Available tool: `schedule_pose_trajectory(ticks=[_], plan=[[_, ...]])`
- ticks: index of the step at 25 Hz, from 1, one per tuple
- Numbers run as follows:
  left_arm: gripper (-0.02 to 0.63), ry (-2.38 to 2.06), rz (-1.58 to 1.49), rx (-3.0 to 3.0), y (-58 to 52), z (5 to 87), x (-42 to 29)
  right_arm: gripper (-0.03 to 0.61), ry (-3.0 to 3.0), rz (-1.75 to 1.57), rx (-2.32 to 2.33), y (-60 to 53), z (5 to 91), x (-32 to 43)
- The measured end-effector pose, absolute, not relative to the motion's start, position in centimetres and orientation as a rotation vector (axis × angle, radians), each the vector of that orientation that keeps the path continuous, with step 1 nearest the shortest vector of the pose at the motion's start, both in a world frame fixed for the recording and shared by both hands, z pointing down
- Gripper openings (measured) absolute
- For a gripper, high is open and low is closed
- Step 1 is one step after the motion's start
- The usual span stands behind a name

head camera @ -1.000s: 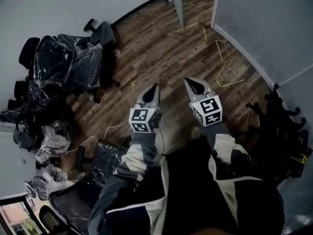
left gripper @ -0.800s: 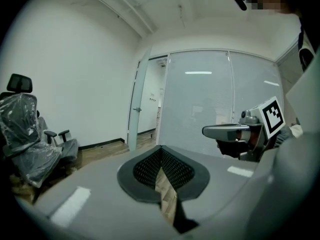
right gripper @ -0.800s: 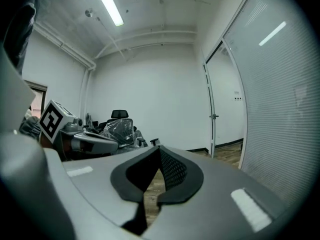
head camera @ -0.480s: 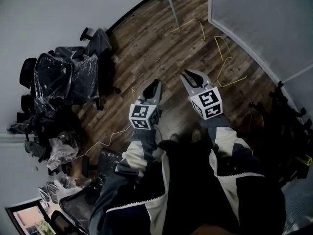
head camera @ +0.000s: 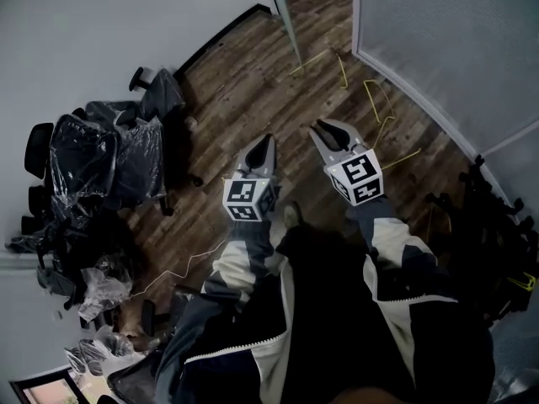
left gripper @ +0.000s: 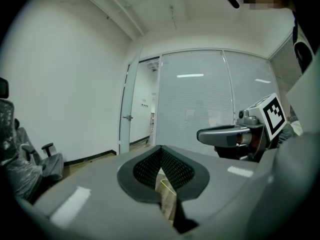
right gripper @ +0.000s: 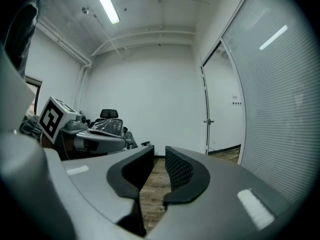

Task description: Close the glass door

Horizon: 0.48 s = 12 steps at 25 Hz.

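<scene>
1. Our left gripper [left gripper: 160,148] has its jaws together at the tips, and there is nothing between the pads.
2. Our right gripper [right gripper: 159,151] is opening. A narrow gap shows between its pads, with only floorboards visible through it, so it holds nothing.
3. Each gripper carries a cube [head camera: 250,200] printed with black-and-white square markers. These are patterns rather than words.
4. Both grippers point nearly level, side by side, out over the wooden floor [head camera: 253,82] towards the doorway.
5. The glass door [left gripper: 129,94] stands swung open ahead of us, well apart from both grippers. A small handle [right gripper: 209,121] sits at its middle height. From the head view we see the door edge-on.
6. A frosted glass partition [head camera: 446,40] runs along our right, beside the doorway.
7. A loose yellow cable [head camera: 375,99] lies on the floor near the partition's foot.
8. Office chairs wrapped in plastic [head camera: 84,154] crowd against the white wall to our left.
</scene>
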<state>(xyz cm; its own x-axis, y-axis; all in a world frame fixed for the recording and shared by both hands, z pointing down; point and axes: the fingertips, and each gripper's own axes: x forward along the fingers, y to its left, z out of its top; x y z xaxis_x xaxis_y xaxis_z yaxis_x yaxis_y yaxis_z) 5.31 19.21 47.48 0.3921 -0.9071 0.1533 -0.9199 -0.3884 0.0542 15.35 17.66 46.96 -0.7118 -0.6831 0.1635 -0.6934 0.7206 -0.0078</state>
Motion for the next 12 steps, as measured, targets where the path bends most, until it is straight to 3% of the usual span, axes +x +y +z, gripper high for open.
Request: schedule_pose_trajectory(ticks=[8, 12], plan=[[0.003, -1.619, 0.063, 2.553, 9.7, 46.0, -2.4, 0.003, -2.728, 0.007, 1.203, 8.2, 44.7, 7.5], [0.002, -1.597, 0.029, 2.577, 5.7, 45.7, -6.2, 0.002, -2.693, -0.014, 1.227, 3.8, 44.7, 3.3]])
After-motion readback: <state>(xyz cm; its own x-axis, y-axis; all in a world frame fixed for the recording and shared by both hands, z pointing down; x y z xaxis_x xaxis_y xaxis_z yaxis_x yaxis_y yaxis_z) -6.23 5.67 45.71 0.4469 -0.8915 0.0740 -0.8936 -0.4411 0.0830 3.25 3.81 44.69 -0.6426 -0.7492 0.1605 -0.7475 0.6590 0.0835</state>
